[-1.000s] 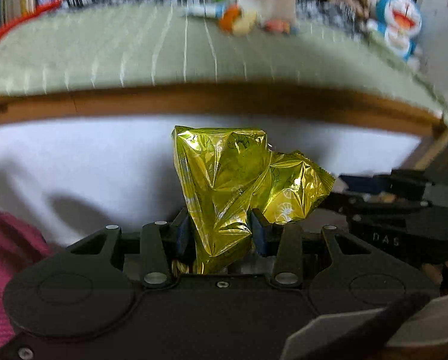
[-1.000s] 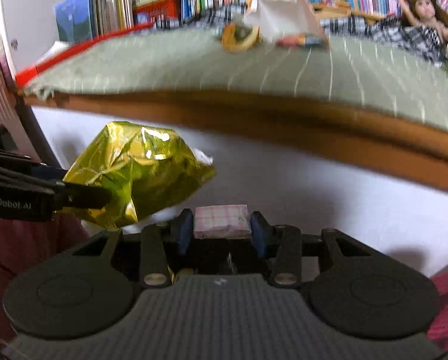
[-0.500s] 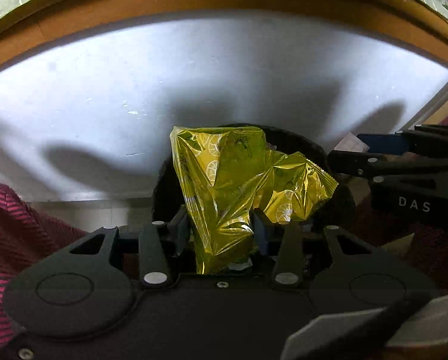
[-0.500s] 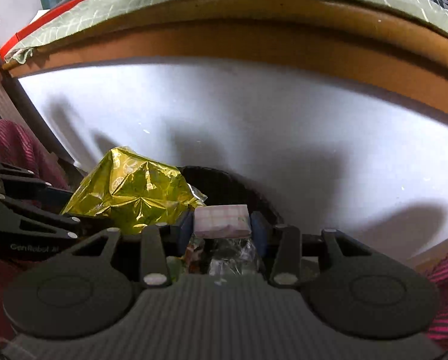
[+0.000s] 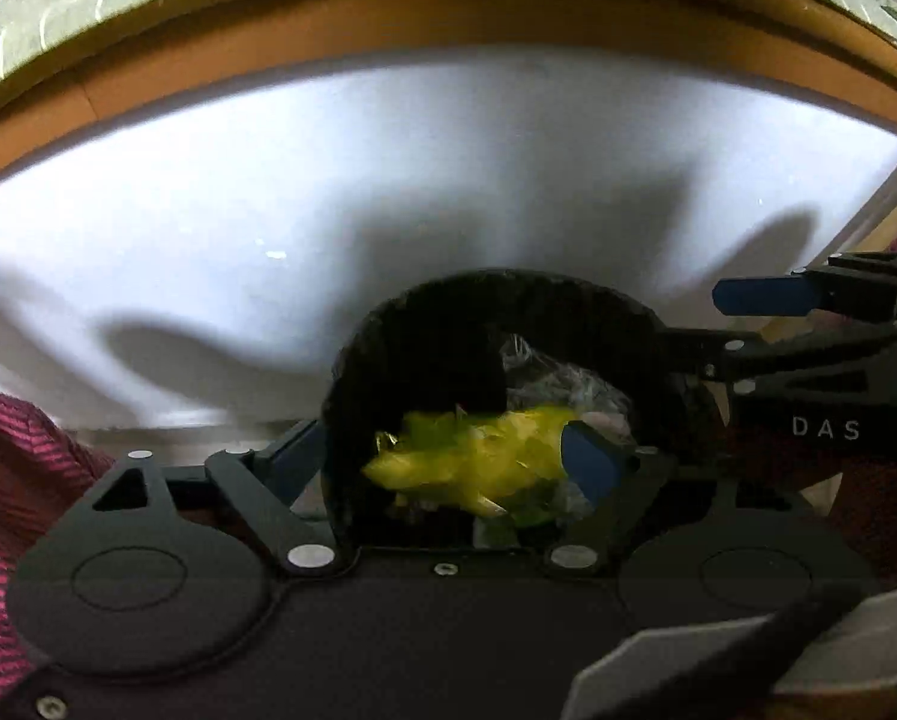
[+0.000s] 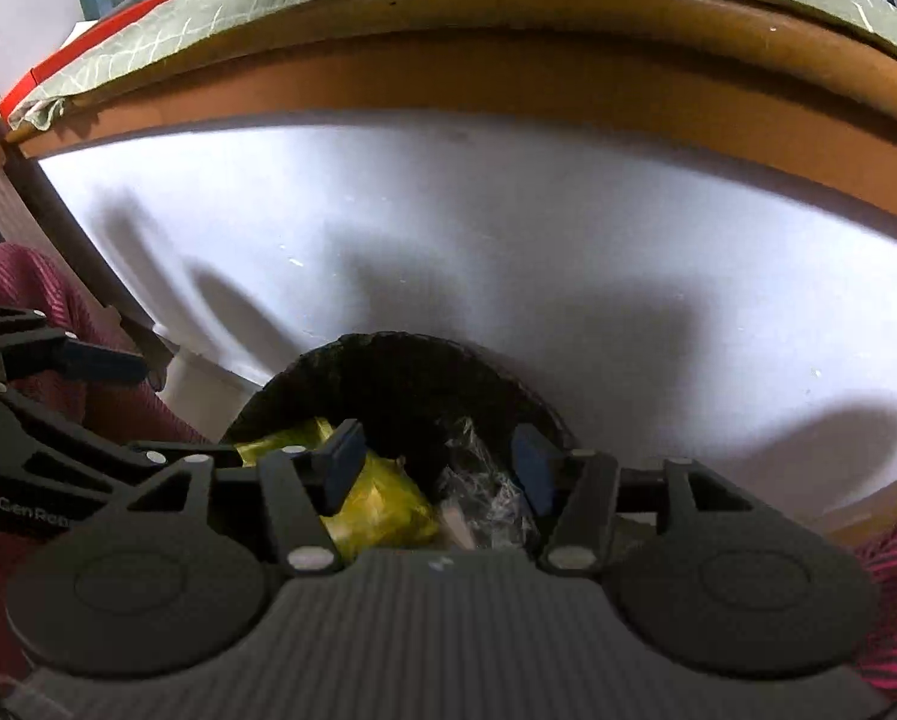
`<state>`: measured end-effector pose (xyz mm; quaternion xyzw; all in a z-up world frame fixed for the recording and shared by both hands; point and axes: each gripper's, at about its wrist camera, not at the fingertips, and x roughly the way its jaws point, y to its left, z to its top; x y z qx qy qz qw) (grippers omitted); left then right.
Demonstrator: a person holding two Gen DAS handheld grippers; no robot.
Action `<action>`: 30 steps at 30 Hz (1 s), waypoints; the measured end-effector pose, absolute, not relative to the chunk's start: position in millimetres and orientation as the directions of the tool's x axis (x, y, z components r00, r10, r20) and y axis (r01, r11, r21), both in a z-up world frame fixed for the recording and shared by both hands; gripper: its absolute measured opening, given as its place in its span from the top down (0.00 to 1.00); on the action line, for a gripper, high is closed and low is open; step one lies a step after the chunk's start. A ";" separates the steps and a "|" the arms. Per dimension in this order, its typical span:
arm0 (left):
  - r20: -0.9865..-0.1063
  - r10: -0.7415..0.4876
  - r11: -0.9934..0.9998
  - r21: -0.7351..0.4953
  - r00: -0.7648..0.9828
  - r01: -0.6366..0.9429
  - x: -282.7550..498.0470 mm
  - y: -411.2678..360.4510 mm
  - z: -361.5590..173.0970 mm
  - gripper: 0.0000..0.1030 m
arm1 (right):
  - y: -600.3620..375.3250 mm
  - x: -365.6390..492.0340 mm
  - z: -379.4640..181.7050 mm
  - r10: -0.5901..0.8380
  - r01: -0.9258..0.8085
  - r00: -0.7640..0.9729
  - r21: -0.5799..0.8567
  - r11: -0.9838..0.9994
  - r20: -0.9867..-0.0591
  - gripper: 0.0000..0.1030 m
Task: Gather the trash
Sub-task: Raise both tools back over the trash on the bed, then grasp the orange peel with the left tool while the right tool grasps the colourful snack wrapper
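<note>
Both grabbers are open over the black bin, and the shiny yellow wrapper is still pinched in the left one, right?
Not quite. The left gripper is open too, so nothing is pinched: the yellow wrapper lies loose inside the black bin, as the left wrist view shows. The right gripper is open over the bin as you said.

wrapper (image 5: pixel 484 462) in bin (image 5: pixel 412 324) | bin before panel (image 5: pixel 388 180)
</note>
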<state>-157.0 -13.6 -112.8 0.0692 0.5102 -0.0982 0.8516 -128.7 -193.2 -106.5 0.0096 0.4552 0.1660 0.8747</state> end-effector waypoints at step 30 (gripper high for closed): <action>-0.501 -0.260 0.963 -0.198 0.826 0.183 -24.9 -19.8 22.6 0.13 | -245.5 -15.4 25.9 0.161 -0.154 0.848 0.055 0.986 -0.505 0.14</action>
